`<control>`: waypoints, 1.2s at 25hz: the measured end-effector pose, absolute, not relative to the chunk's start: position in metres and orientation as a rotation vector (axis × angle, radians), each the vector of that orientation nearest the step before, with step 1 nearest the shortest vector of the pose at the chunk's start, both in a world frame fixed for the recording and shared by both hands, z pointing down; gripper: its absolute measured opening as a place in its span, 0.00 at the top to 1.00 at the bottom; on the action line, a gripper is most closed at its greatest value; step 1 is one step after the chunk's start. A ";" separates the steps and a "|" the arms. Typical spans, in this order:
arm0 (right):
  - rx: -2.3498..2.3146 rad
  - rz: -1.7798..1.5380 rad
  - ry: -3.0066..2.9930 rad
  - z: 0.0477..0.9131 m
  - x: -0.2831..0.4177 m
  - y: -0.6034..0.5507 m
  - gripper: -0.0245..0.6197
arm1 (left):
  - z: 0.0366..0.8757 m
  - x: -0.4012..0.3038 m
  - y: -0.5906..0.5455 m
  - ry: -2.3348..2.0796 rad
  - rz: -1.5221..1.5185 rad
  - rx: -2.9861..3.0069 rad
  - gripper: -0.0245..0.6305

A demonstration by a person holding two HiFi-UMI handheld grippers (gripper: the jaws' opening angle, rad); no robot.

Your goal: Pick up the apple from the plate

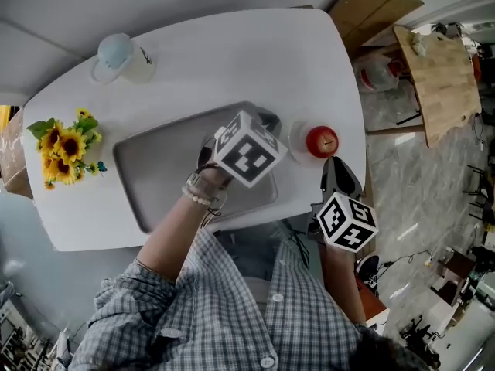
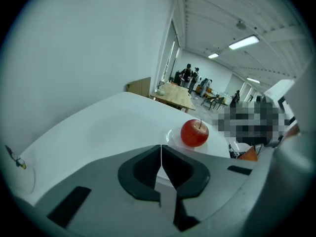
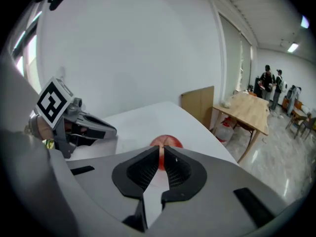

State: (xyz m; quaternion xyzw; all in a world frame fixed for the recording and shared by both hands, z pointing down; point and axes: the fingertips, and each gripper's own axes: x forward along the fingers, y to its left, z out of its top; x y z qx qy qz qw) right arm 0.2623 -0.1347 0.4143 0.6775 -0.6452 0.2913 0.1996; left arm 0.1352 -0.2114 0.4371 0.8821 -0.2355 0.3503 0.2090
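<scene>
Head view: one apple (image 1: pixel 322 141) on one plate (image 1: pixel 297 139), one tray (image 1: pixel 155 168).

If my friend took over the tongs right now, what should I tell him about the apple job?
Left tongs: shut, empty, held over the grey tray.
Right tongs: shut, empty, aimed at the apple and just short of it.
The apple sits on its small plate near the right edge of the table.
Done: nothing lifted yet.
Left: probably open the right tongs, close them on the apple, and lift it off the plate.
</scene>
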 end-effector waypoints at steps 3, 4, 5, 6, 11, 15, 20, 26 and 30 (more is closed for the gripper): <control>1.818 0.687 -1.913 0.395 0.227 -0.136 0.90 | 0.425 0.109 -0.196 -0.711 0.916 2.459 0.94; 1.795 0.653 -1.946 0.389 0.216 -0.136 0.90 | 0.419 0.100 -0.191 -0.743 0.894 2.467 0.95; 1.773 0.622 -1.980 0.382 0.205 -0.135 0.90 | 0.412 0.091 -0.187 -0.780 0.871 2.478 0.95; 1.751 0.591 -2.016 0.376 0.194 -0.134 0.90 | 0.405 0.082 -0.183 -0.820 0.849 2.491 0.95; 1.626 0.452 -2.182 0.350 0.141 -0.123 0.91 | 0.371 0.037 -0.158 -0.977 0.728 2.560 0.95; 1.539 0.391 -2.268 0.338 0.109 -0.110 0.91 | 0.350 0.005 -0.132 -1.062 0.605 2.549 0.95; 1.485 0.314 -2.342 0.317 0.078 -0.095 0.91 | 0.332 -0.029 -0.096 -1.090 0.469 2.549 0.95; 1.422 0.207 -2.431 0.293 0.043 -0.072 0.91 | 0.306 -0.074 -0.064 -1.230 0.388 2.557 0.95; 1.389 0.172 -2.493 0.279 0.023 -0.064 0.91 | 0.288 -0.098 -0.050 -1.335 0.337 2.574 0.95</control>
